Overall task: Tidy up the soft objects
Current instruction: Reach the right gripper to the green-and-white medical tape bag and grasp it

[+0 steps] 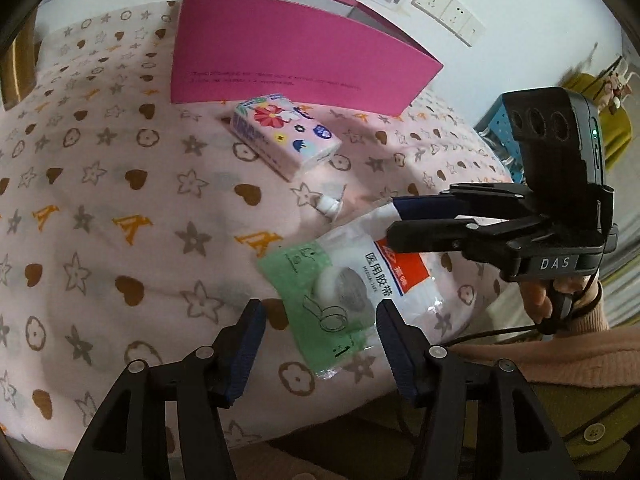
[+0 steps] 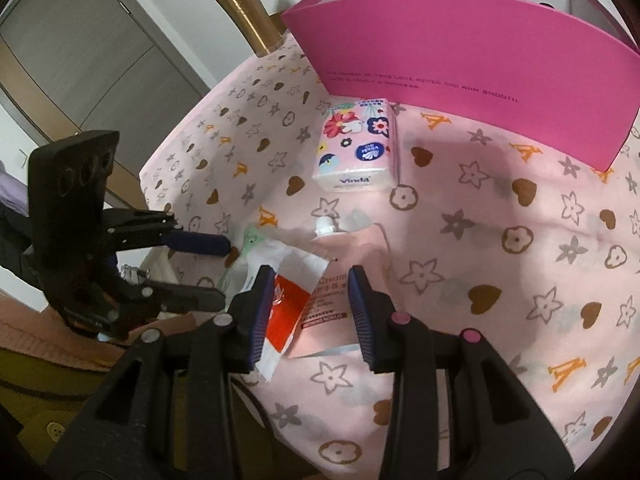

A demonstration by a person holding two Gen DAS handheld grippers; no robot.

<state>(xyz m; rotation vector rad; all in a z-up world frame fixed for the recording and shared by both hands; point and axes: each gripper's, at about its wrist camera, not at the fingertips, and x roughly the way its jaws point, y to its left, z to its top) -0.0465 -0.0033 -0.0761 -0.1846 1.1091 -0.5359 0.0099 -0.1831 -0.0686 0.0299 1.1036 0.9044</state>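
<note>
1. Left gripper: jaws apart, blue pads on either side of the green end of the medical tape packet. Pads not pressing on it; nothing held.
2. Right gripper: jaws apart, hovering over the pile. Its left pad sits over the red-and-white end of the tape packet; the pink cream pouch shows in the gap. Cannot tell whether that pad touches the packet; no clamp visible.
3. From the left wrist view the right gripper comes in from the right, fingers level, over the packet's white end. A hand in a pink sleeve holds its grip.
4. Tape packet lies flat on the pink patterned blanket, near the blanket's front edge, partly overlapping the cream pouch. Pouch's white cap points toward the tissue pack.
5. Tissue pack, floral print, lies flat between the pile and the pink box, apart from the pile, just in front of the box's flap.
6. Pink box at the far side of the blanket, lid flap folded down toward the front, white interior visible.
7. Gold tumbler stands upright beyond the blanket's far left corner in the right wrist view.
</note>
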